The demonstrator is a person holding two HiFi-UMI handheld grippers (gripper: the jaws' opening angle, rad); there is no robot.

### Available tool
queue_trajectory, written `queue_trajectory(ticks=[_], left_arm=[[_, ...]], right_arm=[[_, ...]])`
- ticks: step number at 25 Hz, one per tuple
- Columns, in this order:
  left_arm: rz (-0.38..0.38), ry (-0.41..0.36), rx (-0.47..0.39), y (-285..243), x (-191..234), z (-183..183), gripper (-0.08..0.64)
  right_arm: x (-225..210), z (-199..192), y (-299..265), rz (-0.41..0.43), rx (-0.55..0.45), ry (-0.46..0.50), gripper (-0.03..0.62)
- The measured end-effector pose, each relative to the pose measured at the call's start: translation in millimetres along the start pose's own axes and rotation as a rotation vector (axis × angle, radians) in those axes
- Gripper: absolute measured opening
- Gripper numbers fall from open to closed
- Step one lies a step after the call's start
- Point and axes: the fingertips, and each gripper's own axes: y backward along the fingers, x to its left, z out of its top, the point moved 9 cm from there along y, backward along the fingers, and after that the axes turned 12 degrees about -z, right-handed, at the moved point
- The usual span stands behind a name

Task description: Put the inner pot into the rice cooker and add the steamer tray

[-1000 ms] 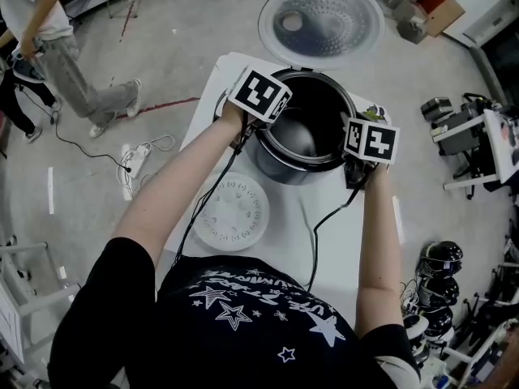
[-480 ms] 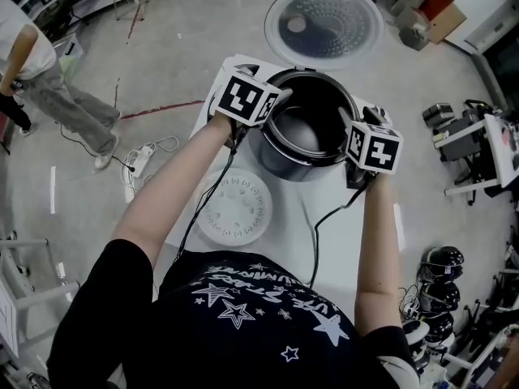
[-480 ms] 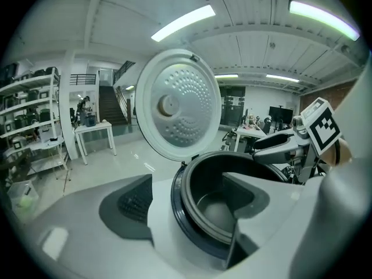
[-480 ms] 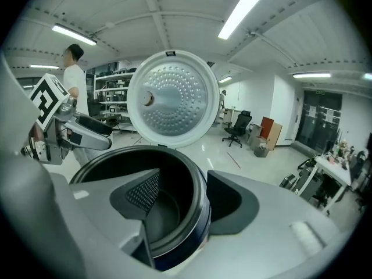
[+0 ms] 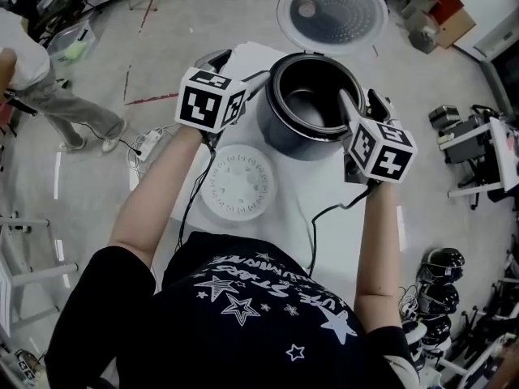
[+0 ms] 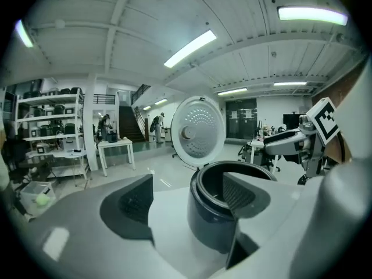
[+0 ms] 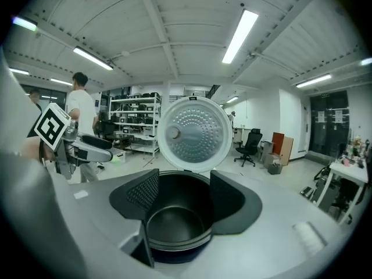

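head view steeply down; gripper views level, close; all share rice cooker [image 5: 284, 140]

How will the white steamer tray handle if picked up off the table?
The steamer tray looks like a thin perforated plastic disc, so it is probably light and fairly stiff. It lies flat on the table, so jaws would likely need its rim, and a smooth edge may slip.
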Motion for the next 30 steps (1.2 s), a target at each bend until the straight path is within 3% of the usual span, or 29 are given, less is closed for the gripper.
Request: queue_trajectory(ticks=[4, 11, 14, 30], left_arm=[[0.091, -0.049, -0.021, 33.4, -14.8, -11.0, 0.375], [0.172, -0.032, -0.024, 74.9, -45.1, -37.2, 0.318], [0.204, -0.002, -0.017, 91.5, -59.9, -52.7, 0.259], [0.382, 0.191, 0.059, 183.9, -126.6, -151.9, 0.129]], right_arm=[[12.1, -2.3, 22.9, 0.06, -0.038, 0.013, 0.29], [25.4, -14.9, 55.9, 0.149, -0.066, 0.005, 0.288], [29.3, -24.4, 68.4, 0.185, -0.056, -0.002, 0.287], [90.6, -93.1, 107.7, 0.413, 0.081, 0.019, 0.284]])
